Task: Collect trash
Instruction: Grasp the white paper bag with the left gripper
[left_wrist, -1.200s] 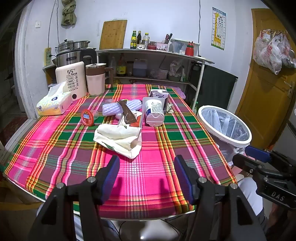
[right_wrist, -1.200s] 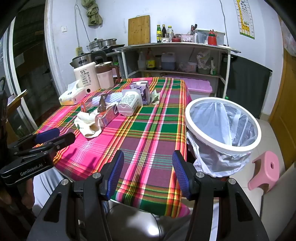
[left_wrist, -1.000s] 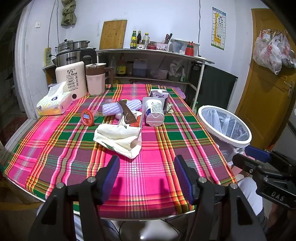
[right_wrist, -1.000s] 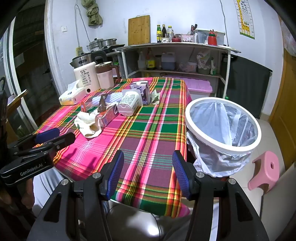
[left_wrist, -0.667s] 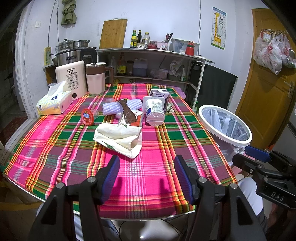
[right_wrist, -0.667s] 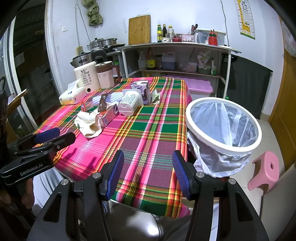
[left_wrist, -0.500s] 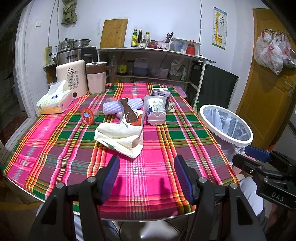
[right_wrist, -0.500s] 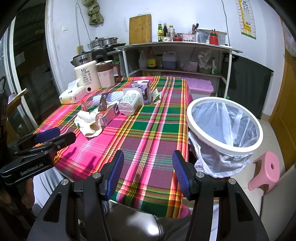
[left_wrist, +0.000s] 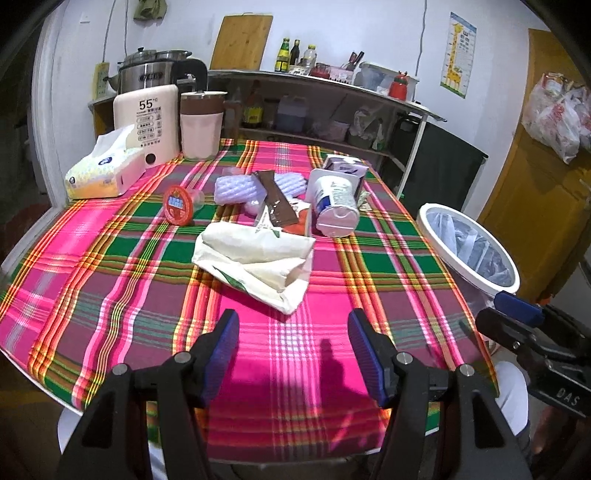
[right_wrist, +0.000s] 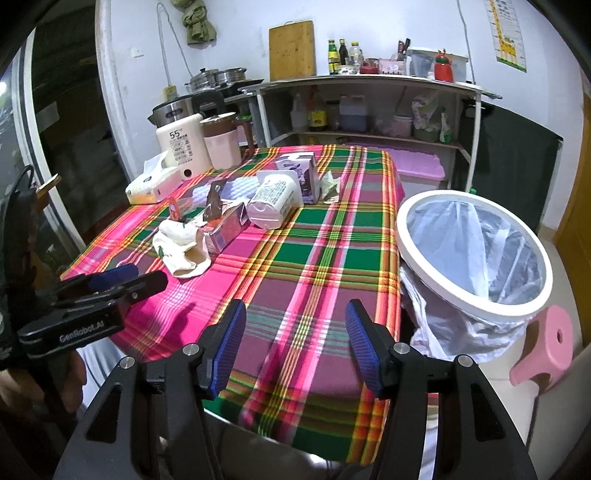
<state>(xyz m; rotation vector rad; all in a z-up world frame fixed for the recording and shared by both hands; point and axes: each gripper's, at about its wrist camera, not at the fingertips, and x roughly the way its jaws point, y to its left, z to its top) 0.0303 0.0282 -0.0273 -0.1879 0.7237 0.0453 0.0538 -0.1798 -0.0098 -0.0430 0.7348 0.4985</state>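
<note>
Plaid cloth in pink and green covers the tabletop (left_wrist: 110, 280), and the trash sits in a cluster toward its middle and far side. My left tool (left_wrist: 291, 354) hangs over the near edge with its blue pads spread wide and nothing between them; my right tool (right_wrist: 293, 350) is likewise wide apart and empty, near the right corner, just beside the white-rimmed trash bin (right_wrist: 476, 302) with its clear liner, which stands off the tabletop's right edge.

Nearest my left tool lies a crumpled cream paper bag (left_wrist: 258, 258). I judge it light and soft; it will collapse under the pads, so I would pinch a folded ridge where several layers bunch, not a single loose flap that could tear or slip. Touching its far side are a brown wrapper (left_wrist: 277, 199) lying over a small red-and-white carton (left_wrist: 301, 221), both flimsy and light. To their right a white plastic tub (left_wrist: 334, 203) lies on its side, its mouth facing me; it looks stiff but smooth, so gripping across the rim seems safer than across the round body. Behind it stands a purple milk carton (left_wrist: 345, 168), with a scrap of crumpled paper (right_wrist: 330, 186) to its right. A lavender foam sleeve (left_wrist: 240, 186) and a small cup with a red lid (left_wrist: 179, 205) lie to the left.

A tissue pack (left_wrist: 107, 170), a water dispenser (left_wrist: 147, 122) and a pink jug (left_wrist: 201, 125) at the far left look like keepers, not trash.
</note>
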